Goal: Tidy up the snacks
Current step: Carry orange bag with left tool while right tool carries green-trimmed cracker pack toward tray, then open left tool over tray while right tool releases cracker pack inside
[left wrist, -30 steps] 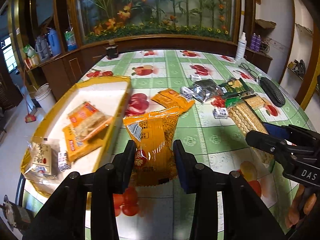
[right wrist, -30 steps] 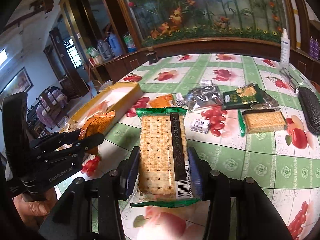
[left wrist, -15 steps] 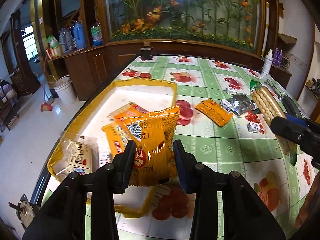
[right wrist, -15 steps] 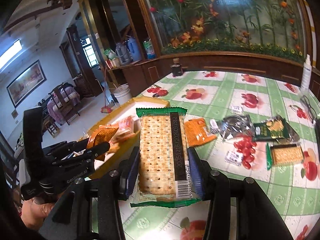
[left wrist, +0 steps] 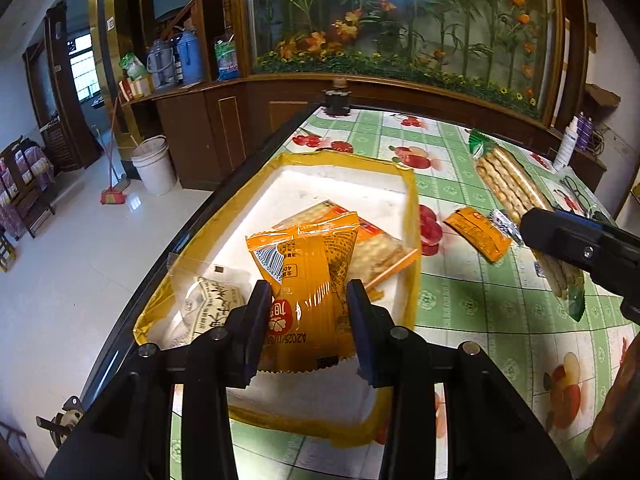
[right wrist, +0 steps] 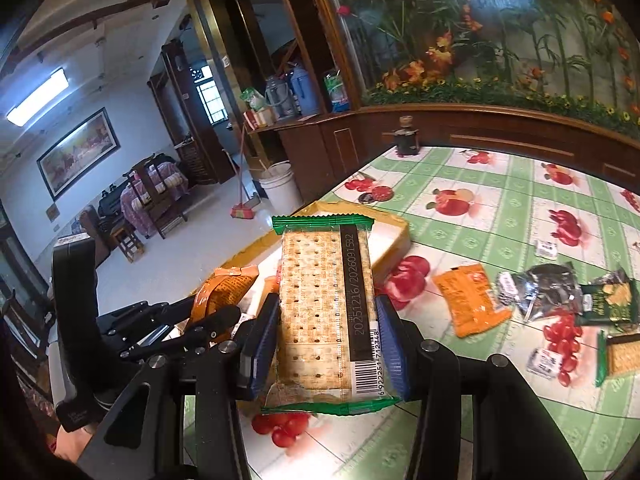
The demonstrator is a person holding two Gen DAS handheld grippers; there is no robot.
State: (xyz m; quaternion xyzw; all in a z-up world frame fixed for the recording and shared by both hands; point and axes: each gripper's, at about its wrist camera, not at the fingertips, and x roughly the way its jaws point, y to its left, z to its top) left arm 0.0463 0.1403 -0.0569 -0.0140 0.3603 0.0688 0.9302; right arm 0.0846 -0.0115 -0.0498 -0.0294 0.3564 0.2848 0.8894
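An orange foil snack pouch hangs upright over the yellow-rimmed white tray, which already holds cracker packs. A long clear cracker pack with green ends is lifted near the tray. One flat orange packet and some dark foil packets lie on the surface.

orange snack packet, green-edged cracker pack, yellow tray, green-checked fruit-print tablecloth

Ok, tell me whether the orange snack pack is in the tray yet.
Not yet: the orange snack pack is clamped in the left hand-held gripper, above the tray.
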